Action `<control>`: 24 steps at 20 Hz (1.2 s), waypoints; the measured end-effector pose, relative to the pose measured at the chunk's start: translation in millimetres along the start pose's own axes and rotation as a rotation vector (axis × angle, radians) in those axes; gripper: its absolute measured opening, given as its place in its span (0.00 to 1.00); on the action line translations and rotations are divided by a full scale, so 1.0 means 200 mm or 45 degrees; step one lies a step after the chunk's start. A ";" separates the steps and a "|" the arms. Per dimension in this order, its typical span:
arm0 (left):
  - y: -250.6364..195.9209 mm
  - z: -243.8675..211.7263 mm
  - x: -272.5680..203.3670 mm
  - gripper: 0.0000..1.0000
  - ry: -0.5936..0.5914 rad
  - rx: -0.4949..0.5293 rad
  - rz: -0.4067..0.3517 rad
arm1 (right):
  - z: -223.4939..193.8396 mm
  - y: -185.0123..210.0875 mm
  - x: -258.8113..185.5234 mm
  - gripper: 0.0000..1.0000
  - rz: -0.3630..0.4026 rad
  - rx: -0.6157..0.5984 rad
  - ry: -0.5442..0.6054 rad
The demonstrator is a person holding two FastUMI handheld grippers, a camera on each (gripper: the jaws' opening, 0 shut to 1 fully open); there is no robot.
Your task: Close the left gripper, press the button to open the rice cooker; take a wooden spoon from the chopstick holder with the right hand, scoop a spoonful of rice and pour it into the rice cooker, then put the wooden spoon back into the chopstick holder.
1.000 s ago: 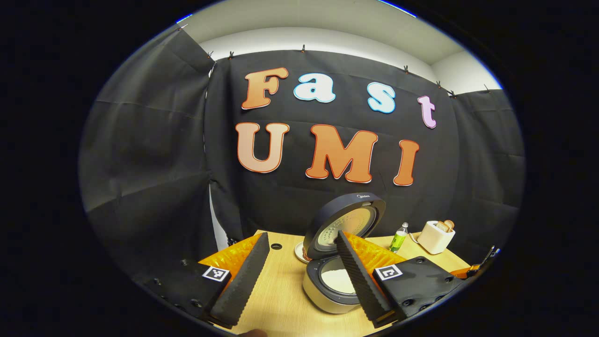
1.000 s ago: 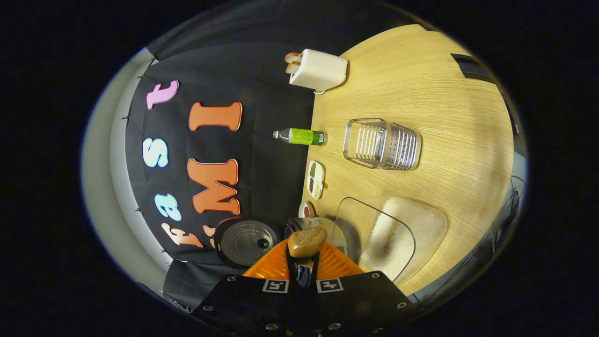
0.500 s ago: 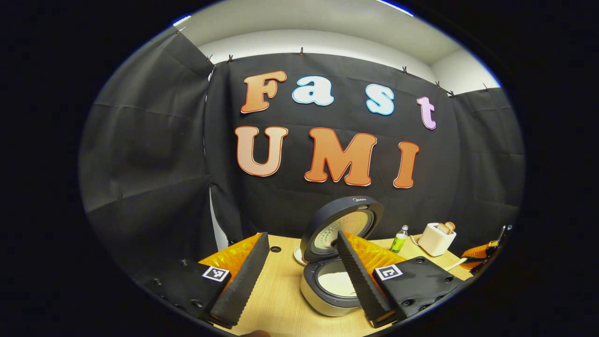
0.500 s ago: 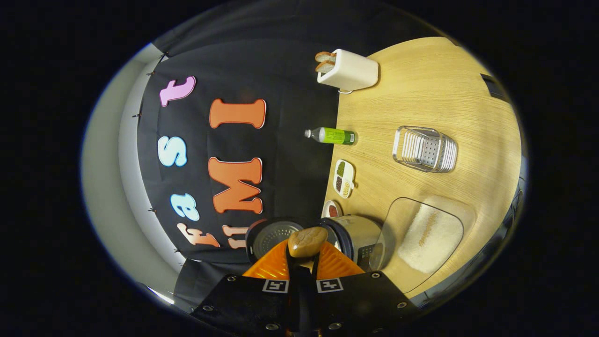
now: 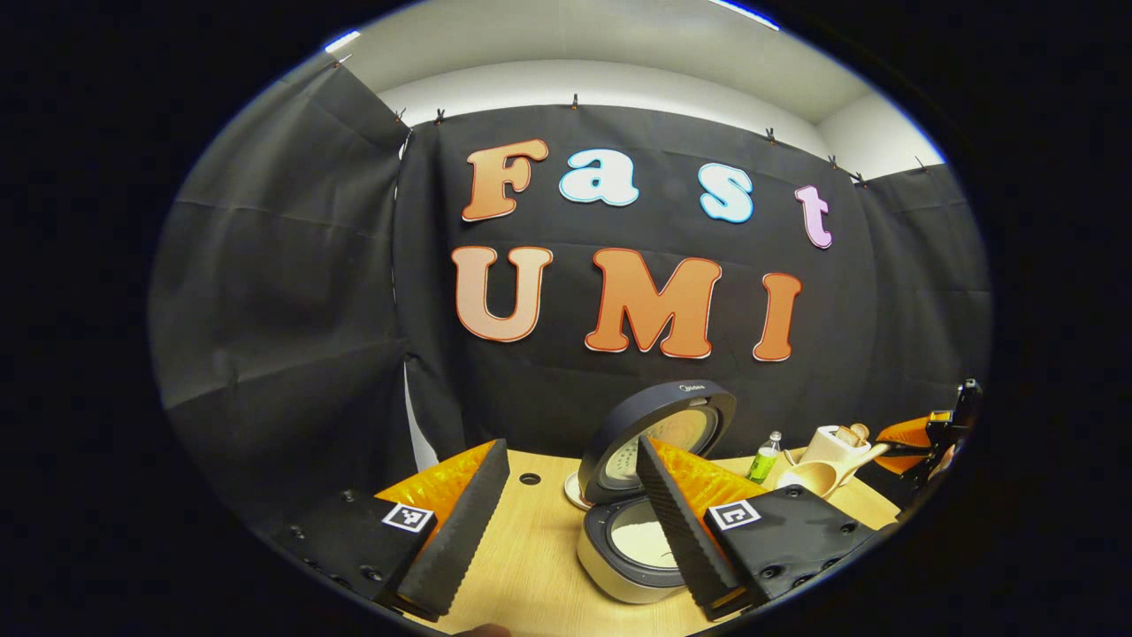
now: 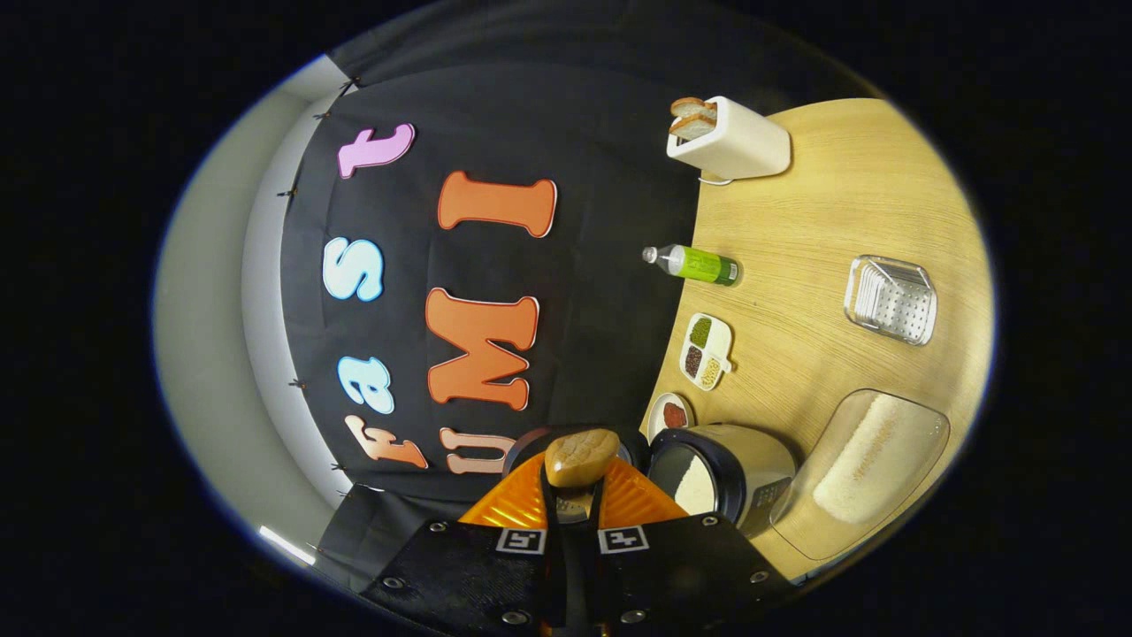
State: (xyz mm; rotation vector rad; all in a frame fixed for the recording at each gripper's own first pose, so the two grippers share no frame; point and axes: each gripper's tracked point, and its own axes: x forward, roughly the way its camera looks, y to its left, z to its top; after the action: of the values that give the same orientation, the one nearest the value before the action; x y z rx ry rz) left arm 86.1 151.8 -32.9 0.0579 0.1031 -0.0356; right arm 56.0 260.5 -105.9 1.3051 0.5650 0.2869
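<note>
1. Wooden spoon (image 6: 581,456) sits pinched in the right tool (image 6: 572,513), near the open rice cooker (image 6: 725,473).
2. Left tool (image 5: 566,522) gapes wide, idle.
3. Carry it level to the chopstick holder (image 6: 890,299), I'd say.

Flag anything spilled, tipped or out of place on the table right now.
Nothing stands out. The rice cooker sits open with rice inside, the right gripper holds the wooden spoon, the bottle and toaster stand upright, and no spilled rice is visible.
</note>
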 end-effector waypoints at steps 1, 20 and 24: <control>0.01 0.01 0.01 0.94 -0.004 0.005 0.002 | -0.01 0.02 0.03 0.07 0.002 -0.011 -0.001; 0.26 -0.03 0.10 0.94 0.018 -0.025 0.040 | -0.13 0.24 0.35 0.07 -0.113 -0.538 -0.073; 0.26 -0.02 0.11 0.97 0.009 -0.020 0.032 | -0.14 0.27 0.36 0.07 -0.117 -0.603 -0.083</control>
State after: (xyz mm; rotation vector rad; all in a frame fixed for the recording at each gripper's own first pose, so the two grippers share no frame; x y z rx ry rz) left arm 108.8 204.0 -35.5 0.0437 0.1094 -0.0097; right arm 106.3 332.6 -75.2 0.8261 0.4646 0.2806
